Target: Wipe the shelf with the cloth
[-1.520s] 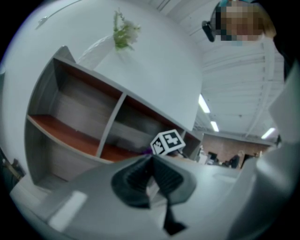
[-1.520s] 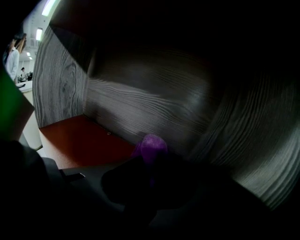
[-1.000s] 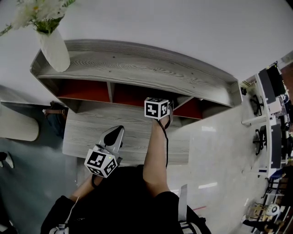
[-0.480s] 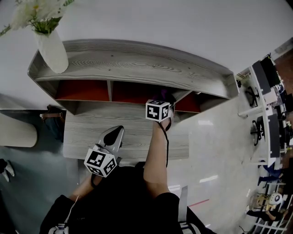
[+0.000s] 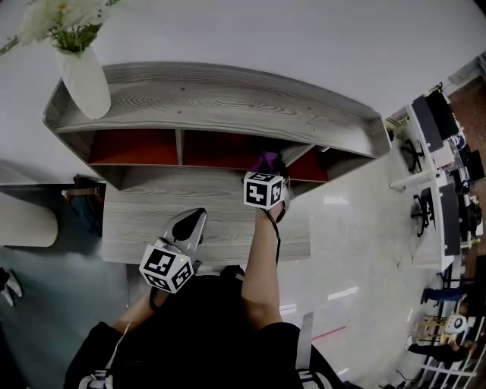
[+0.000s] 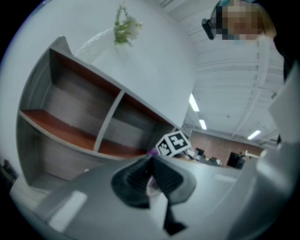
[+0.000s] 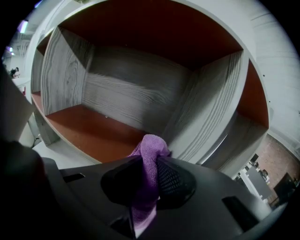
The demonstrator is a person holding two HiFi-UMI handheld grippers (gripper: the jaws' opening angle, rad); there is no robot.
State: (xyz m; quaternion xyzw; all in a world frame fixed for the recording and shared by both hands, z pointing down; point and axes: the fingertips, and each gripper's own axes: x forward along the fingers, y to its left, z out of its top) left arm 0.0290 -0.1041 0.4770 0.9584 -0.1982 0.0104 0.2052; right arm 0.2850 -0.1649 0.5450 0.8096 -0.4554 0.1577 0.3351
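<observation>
Left gripper: hovering over the shelf's lower ledge, nearest the body, in front of the divider between the shelf's left and middle compartments. Jaws are sitting together with nothing between them.
Right forearm: reaching forward over the ledge toward the shelf's middle compartment.
Right gripper: clamping the cloth between both jaws, pointing into the mouth of the middle compartment.
Cloth: purple, bunching up above the jaw tips and hanging down below them. It is sitting at the front edge of the compartment's red-brown floor board, close to the slanted right divider. I cannot tell whether it is touching the board.
Ledge: grey wood-grain board projecting from the foot of the shelf toward the person, lying under both grippers.
Shelf: grey wood-grain unit with a curved top board. It is showing three open compartments with red-brown inner boards.
Middle compartment: grey grain running across the back wall, side walls framing it left and right, red-brown boards making up its floor and ceiling.
Vase: white, standing on the left end of the shelf's top board.
Flowers: pale blooms with green leaves, rising out of the vase.
Wall: plain white, running behind the shelf.
Office furniture: standing on the pale floor well off the shelf's right end, too small to identify.
</observation>
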